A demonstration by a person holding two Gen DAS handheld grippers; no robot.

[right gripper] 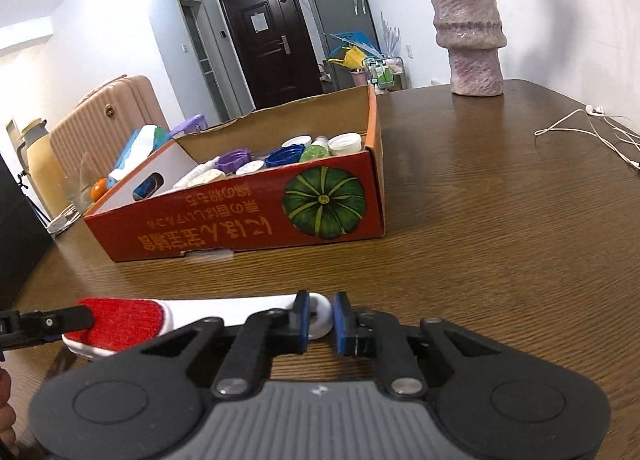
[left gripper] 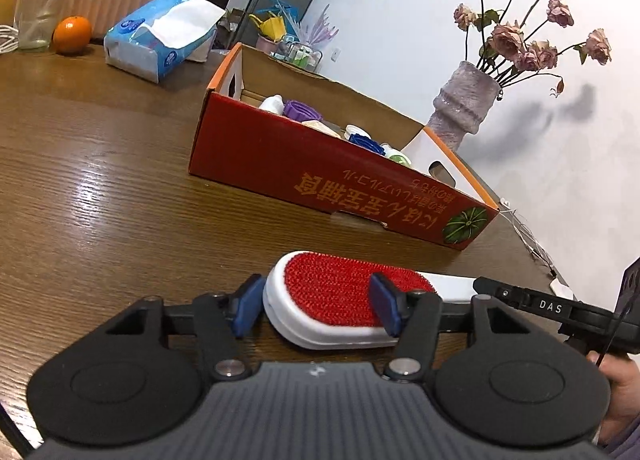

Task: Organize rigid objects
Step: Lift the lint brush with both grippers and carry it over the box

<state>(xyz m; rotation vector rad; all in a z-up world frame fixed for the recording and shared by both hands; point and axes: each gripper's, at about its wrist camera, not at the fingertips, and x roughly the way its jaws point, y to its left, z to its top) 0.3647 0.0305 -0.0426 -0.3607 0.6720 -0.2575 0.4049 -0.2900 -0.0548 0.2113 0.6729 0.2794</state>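
Observation:
A white lint brush with a red bristle pad (left gripper: 340, 296) lies on the wooden table in front of a red cardboard box (left gripper: 320, 175). My left gripper (left gripper: 316, 308) straddles the brush head, one blue pad at each side; I cannot tell if it grips. In the right wrist view the brush (right gripper: 132, 320) stretches left to right, and my right gripper (right gripper: 322, 320) is closed on the looped end of its white handle (right gripper: 322, 310). The box (right gripper: 240, 227) holds several caps and small bottles.
A pink vase (left gripper: 464, 107) with dried roses stands behind the box, seen also in the right wrist view (right gripper: 472, 31). A tissue pack (left gripper: 160, 39), an orange (left gripper: 72, 33) and a glass stand at the far left. White cables (right gripper: 592, 131) lie at the table's right.

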